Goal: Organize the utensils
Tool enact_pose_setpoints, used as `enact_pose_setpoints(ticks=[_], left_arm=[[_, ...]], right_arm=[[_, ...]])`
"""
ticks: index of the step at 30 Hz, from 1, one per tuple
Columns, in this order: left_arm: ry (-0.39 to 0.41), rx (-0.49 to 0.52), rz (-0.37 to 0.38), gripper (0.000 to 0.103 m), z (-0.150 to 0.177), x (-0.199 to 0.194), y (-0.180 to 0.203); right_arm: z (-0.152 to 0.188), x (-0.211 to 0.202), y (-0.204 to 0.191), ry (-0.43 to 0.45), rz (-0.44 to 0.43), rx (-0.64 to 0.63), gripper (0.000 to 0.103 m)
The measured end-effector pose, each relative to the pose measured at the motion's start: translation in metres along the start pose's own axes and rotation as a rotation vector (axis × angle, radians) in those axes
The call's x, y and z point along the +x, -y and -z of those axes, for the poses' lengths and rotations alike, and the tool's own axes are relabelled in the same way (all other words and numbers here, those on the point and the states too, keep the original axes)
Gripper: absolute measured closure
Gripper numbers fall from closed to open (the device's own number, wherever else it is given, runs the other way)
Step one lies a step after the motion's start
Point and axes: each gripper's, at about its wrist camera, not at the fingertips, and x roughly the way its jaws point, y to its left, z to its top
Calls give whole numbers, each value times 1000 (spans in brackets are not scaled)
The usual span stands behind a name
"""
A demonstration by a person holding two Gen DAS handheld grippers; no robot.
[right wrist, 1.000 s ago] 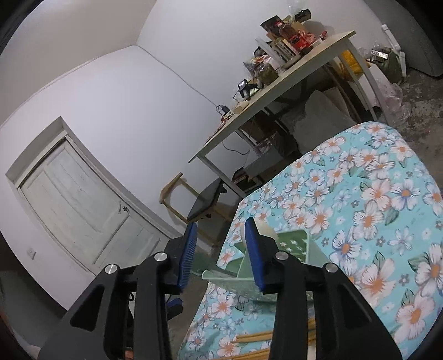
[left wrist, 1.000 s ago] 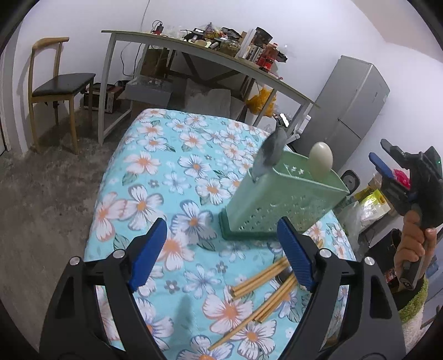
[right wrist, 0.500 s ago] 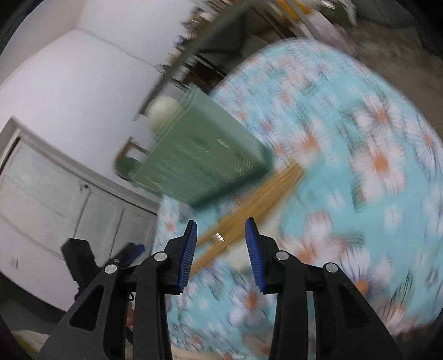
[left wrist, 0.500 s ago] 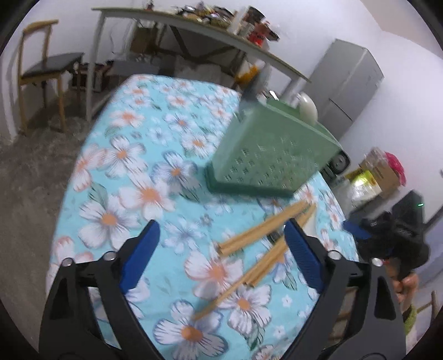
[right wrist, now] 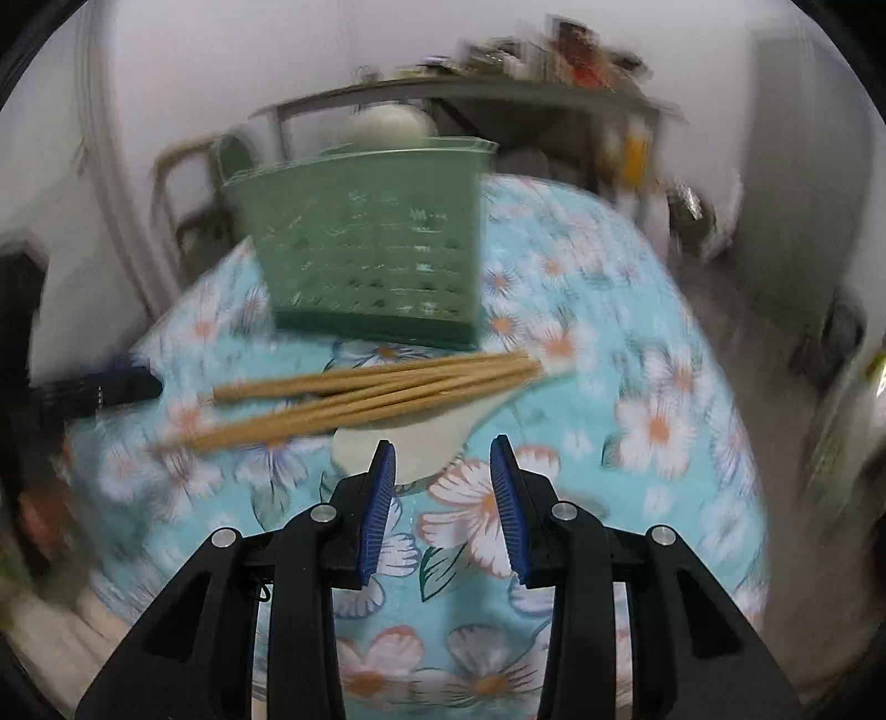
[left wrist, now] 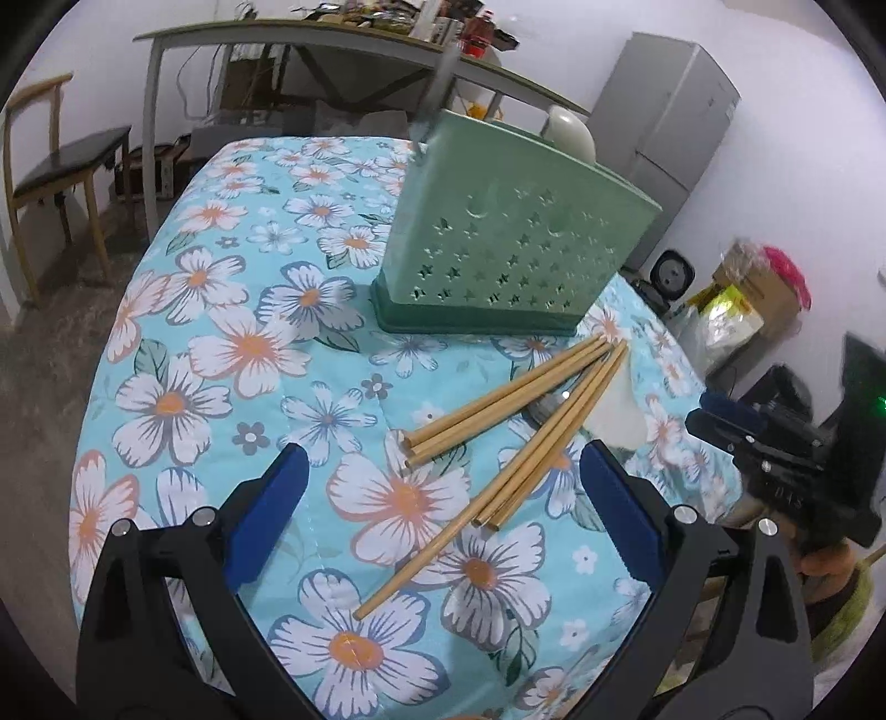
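A green perforated utensil holder (left wrist: 515,243) stands on the floral tablecloth (left wrist: 232,354), with a white spoon (left wrist: 570,133) and a grey utensil handle sticking out of it. Several wooden chopsticks (left wrist: 509,426) lie in a loose pile in front of it, partly over a white spoon (left wrist: 614,410). My left gripper (left wrist: 443,509) is wide open and empty, just short of the chopsticks. In the blurred right wrist view, my right gripper (right wrist: 443,498) is open and empty above the cloth, near the holder (right wrist: 371,249), chopsticks (right wrist: 360,393) and white spoon (right wrist: 410,437).
A long cluttered table (left wrist: 310,39) and a wooden chair (left wrist: 61,160) stand behind the floral table. A grey fridge (left wrist: 670,133) is at the back right, with bags and boxes (left wrist: 742,299) on the floor. The right gripper's body (left wrist: 786,459) shows at the right edge.
Both grippers have swung down towards the table. The left one has closed in on the chopsticks. The right one has turned from the wall and door to face the holder and chopsticks.
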Motion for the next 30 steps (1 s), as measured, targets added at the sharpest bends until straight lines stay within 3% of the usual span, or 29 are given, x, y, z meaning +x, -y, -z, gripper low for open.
enact_pose_setpoints(ticks=[5,14,17,22,30], left_arm=[[-25,111,-62,8,5,8,13],[-47,190,-104,8,10,21,22],[-60,209,-108,8,11,26,25],[-89,255,-115,8,16,35,33],[-139,294,-177,8,10,60,43]], right_arm=[[9,11,-45,13,101,-285,67],[21,41,-74,12,222,-542,69],[23,47,-75,-6,247,-554,90],[21,38,-70,14,236,-500,97],[16,21,-56,36,216,-407,99]])
